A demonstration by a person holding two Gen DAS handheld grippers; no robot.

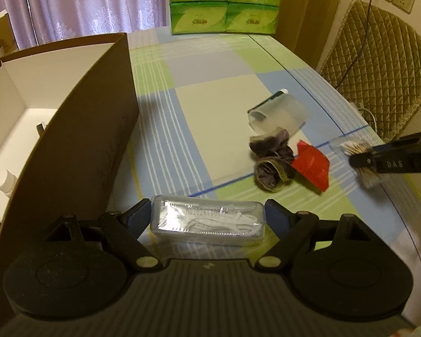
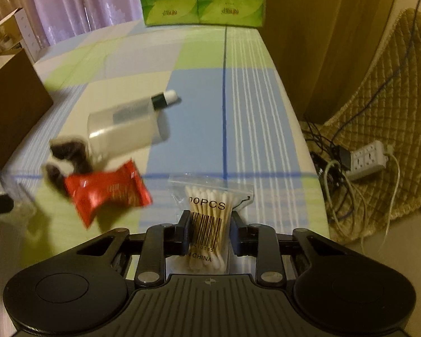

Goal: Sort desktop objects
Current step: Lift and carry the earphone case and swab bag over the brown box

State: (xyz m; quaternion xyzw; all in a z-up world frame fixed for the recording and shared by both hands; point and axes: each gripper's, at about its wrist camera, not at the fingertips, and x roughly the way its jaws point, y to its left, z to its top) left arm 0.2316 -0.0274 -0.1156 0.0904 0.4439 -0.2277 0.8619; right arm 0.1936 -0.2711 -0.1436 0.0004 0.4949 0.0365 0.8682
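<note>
I have both tools loaded at once. My left gripper (image 1: pixel 207 219) is clamped on the ends of a clear plastic case (image 1: pixel 207 221) with white floss picks inside, held just above the checked tablecloth (image 1: pixel 210 106) right beside the brown wall of the cardboard box (image 1: pixel 98 118). My right gripper (image 2: pixel 209 234) is closed on a bag of cotton swabs (image 2: pixel 210 219), pinching it across the barcode near the right edge of the table. I judge this to be the carry step: two items picked, neither yet dropped. The box already has a small white bottle (image 1: pixel 6 181) on its floor. Next I need to lift the case over the box wall and release it inside, then bring the swabs across without clipping the red packet (image 2: pixel 106 191), the dark fuzzy thing (image 2: pixel 67 154) or the clear cup (image 2: pixel 126 129) lying on its side between them.
</note>
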